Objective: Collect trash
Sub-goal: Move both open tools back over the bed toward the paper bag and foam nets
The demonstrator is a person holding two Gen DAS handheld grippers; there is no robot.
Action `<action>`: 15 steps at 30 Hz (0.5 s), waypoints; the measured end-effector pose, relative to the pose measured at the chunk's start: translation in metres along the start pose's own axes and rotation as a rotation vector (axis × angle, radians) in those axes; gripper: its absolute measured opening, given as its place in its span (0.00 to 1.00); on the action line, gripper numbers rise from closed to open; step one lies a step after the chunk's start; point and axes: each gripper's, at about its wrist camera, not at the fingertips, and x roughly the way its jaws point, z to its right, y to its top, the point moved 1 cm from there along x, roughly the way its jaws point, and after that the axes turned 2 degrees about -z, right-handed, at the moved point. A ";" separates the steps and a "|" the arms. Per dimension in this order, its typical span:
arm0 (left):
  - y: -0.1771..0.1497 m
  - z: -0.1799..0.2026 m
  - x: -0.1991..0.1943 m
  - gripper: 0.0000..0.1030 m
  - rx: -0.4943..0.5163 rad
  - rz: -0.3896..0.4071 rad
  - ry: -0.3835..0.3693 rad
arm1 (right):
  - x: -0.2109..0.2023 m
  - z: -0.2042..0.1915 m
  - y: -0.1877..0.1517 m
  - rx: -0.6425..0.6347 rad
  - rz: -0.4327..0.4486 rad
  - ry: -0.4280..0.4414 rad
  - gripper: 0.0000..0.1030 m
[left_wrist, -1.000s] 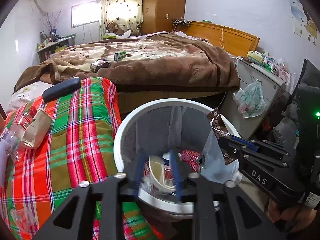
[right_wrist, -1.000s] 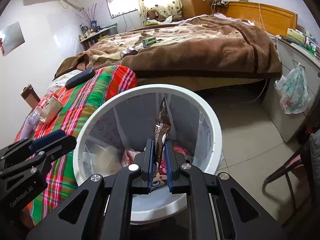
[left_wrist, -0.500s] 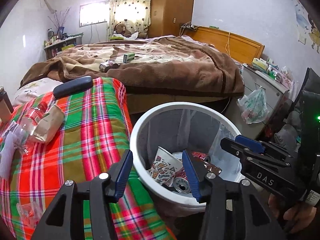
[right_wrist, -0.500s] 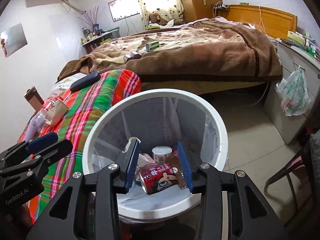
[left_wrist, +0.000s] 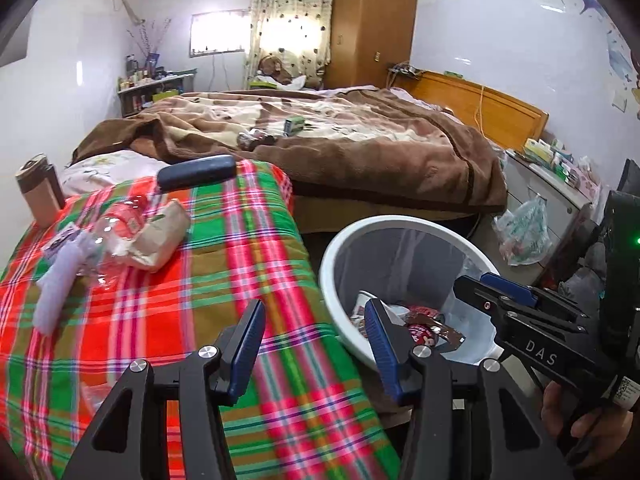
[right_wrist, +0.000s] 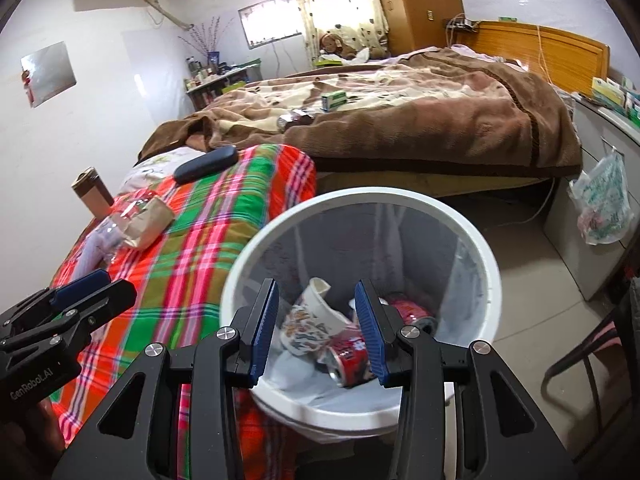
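In the left wrist view, the left gripper [left_wrist: 314, 344] stood with its blue-padded fingers spread apart and empty, over the edge of the red, green and pink plaid blanket [left_wrist: 168, 320]. Just beside it sat the round white plastic trash bin [left_wrist: 332, 256] with a clear liner, holding a printed paper cup [left_wrist: 360, 308], a red drink can [left_wrist: 420, 330] and a brown foil wrapper [left_wrist: 448, 334]. On the blanket lay a crushed clear plastic bottle [left_wrist: 116, 224] touching a tan paper bag [left_wrist: 160, 236].

In the right wrist view, the right gripper [right_wrist: 316, 328] hung over the bin [right_wrist: 490, 280], fingers apart, gripping nothing. Inside lay the cup [right_wrist: 312, 316] and crushed red cans [right_wrist: 348, 354].
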 end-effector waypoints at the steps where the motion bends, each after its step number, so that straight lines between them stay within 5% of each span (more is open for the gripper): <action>1: -0.001 -0.005 -0.004 0.50 -0.009 0.006 0.006 | 0.000 -0.003 0.000 -0.005 0.002 0.004 0.40; 15: -0.013 -0.078 -0.038 0.50 -0.090 0.042 0.105 | 0.005 -0.054 0.002 -0.076 0.007 0.082 0.40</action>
